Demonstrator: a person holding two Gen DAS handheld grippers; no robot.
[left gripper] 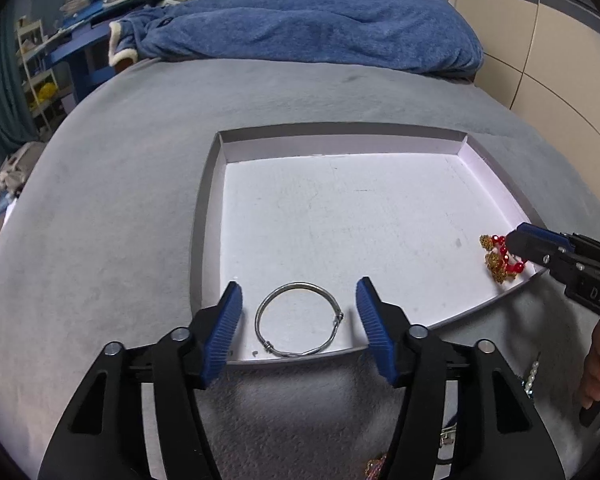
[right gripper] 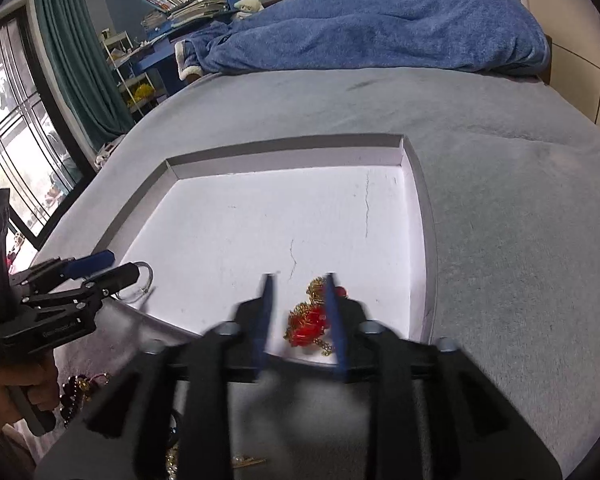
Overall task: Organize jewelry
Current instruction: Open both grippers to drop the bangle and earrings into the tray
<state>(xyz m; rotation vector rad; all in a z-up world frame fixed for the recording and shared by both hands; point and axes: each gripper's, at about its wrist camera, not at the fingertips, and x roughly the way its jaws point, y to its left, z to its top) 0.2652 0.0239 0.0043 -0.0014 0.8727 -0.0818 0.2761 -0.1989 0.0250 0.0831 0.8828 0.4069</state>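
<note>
right between the two blue pads of the left tongs sits the silver bangle, flat on the white floor of the shallow box lid/tray, hugging the tray's near edge. tongs are spread wide, a pad on each side of the ring and neither one touching it as far as i can see, so it's lying there loose, not held. being a ring it has no real long axis; the only feature is the wire-wrapped knots on the side nearest the tongs and on its right.

over on the right tongs side, the red bead and gold chain piece lies in a heap on the tray floor just inside the near edge, right in the gap between the pads. that view is motion-blurred; the gap looks moderate, and i can't tell if the right pad is brushing the beads. the heap runs roughly away from the tongs, gold bits at the far end.

so each tong is nearest its own piece, and the two pieces are well apart, at opposite ends of the tray's near edge. tray sits on the grey bed.

writing: "das" on the right tong body in the left view; small grey lettering on the left tong body in the right view, too blurry to read.
</note>
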